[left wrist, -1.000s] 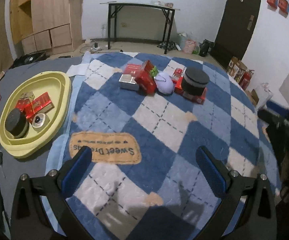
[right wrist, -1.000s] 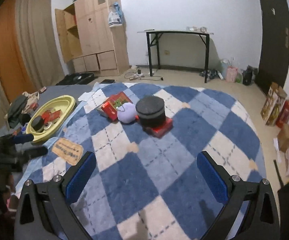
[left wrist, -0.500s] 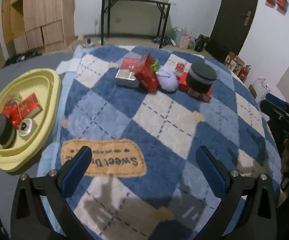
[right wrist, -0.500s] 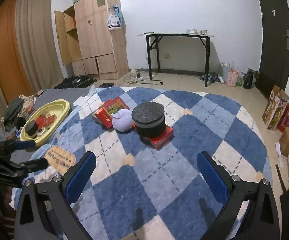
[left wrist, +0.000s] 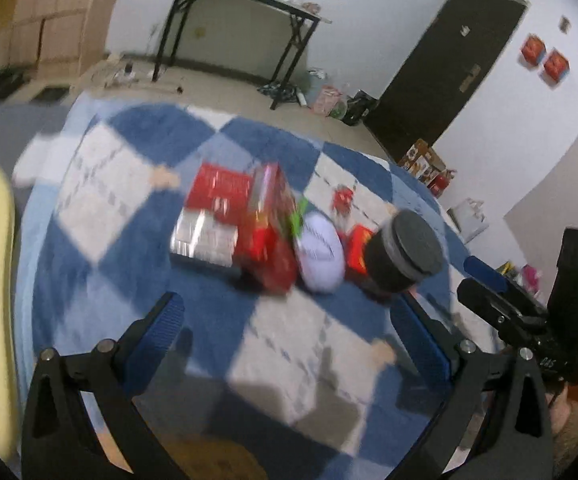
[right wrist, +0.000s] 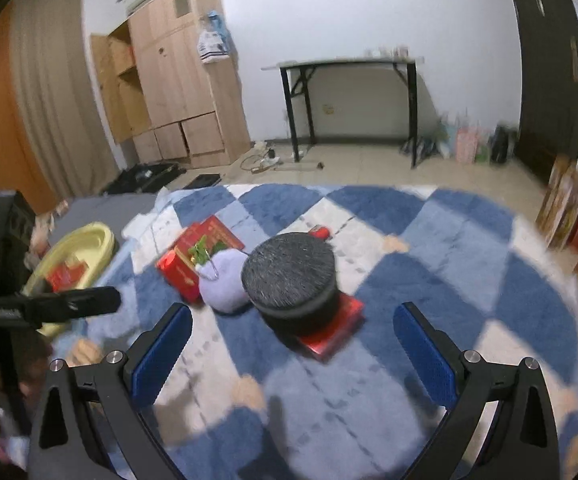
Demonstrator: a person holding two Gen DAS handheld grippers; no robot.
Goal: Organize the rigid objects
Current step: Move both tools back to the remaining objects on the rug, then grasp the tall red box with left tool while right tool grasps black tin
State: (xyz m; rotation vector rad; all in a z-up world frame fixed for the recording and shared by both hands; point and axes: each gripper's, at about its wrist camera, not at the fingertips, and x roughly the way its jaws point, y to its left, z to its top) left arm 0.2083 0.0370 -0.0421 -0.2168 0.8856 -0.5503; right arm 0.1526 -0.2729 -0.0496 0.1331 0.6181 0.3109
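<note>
A cluster lies on the blue-and-white checked blanket (left wrist: 137,216): a red box (left wrist: 267,232), a flat red-and-silver box (left wrist: 209,216), a pale purple pouch (left wrist: 320,250) and a black round container (left wrist: 405,252) on a flat red box (right wrist: 331,326). My left gripper (left wrist: 289,332) is open and empty, a short way in front of the cluster. My right gripper (right wrist: 289,344) is open and empty, close to the black container (right wrist: 291,276). The yellow tray (right wrist: 75,250) with red items sits at the left.
The right gripper shows at the right of the left wrist view (left wrist: 529,312); the left gripper shows at the left of the right wrist view (right wrist: 49,306). A black-legged table (right wrist: 349,96), a wooden wardrobe (right wrist: 169,84) and a dark door (left wrist: 441,64) stand beyond.
Both grippers have moved forward toward the cluster, which now looks larger and nearer. The left view has swung right, and the yellow tray has slid to its left edge. Both stay open.
</note>
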